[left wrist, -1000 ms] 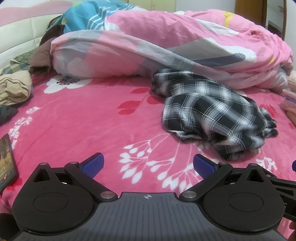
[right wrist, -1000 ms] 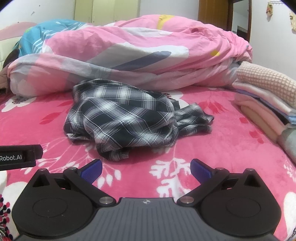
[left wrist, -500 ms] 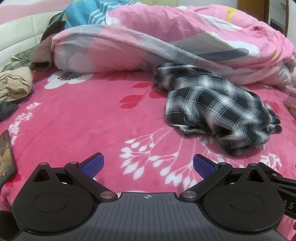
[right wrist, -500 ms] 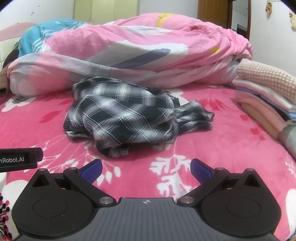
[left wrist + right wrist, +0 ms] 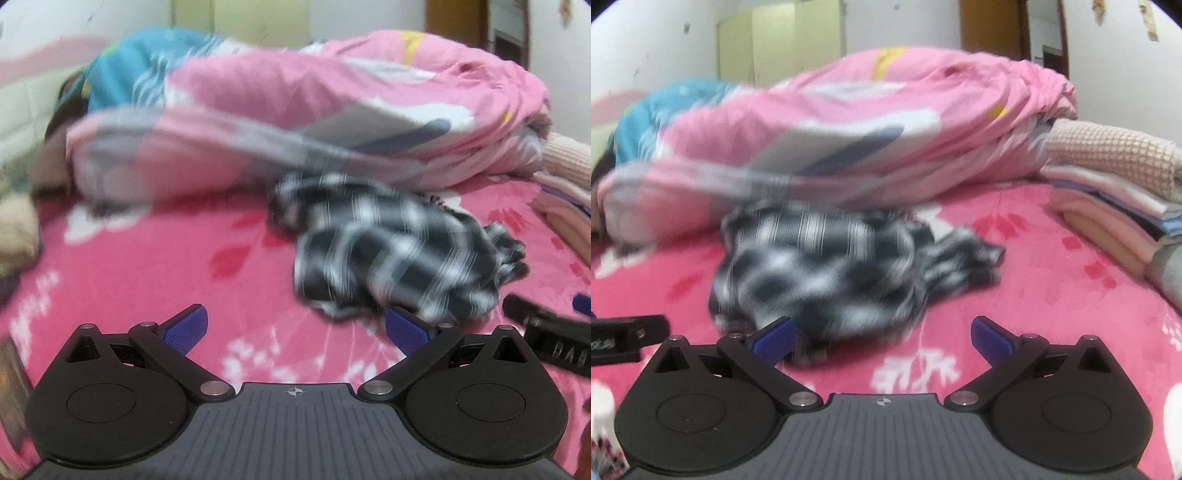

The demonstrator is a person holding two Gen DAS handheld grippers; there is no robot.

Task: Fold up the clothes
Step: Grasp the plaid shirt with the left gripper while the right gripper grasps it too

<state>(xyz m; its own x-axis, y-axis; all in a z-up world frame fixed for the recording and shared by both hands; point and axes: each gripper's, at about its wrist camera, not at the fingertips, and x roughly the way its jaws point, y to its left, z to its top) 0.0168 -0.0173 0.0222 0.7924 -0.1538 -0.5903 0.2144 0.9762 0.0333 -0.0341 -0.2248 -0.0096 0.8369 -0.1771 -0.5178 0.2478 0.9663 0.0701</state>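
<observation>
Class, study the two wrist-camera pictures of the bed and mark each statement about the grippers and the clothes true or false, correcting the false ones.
1. The crumpled black-and-white plaid shirt lies on the pink floral bedspread. True.
2. The left gripper is clamped on the shirt. False: its blue-padded fingers stand wide apart with only bedspread between them.
3. The right gripper is open. True.
4. A stack of folded pastel clothes sits left of the shirt in the right wrist view. False: it sits to the right.
5. The shirt is already folded flat. False: it is a rumpled heap.
6. A bunched pink quilt lies behind the shirt. True.
</observation>
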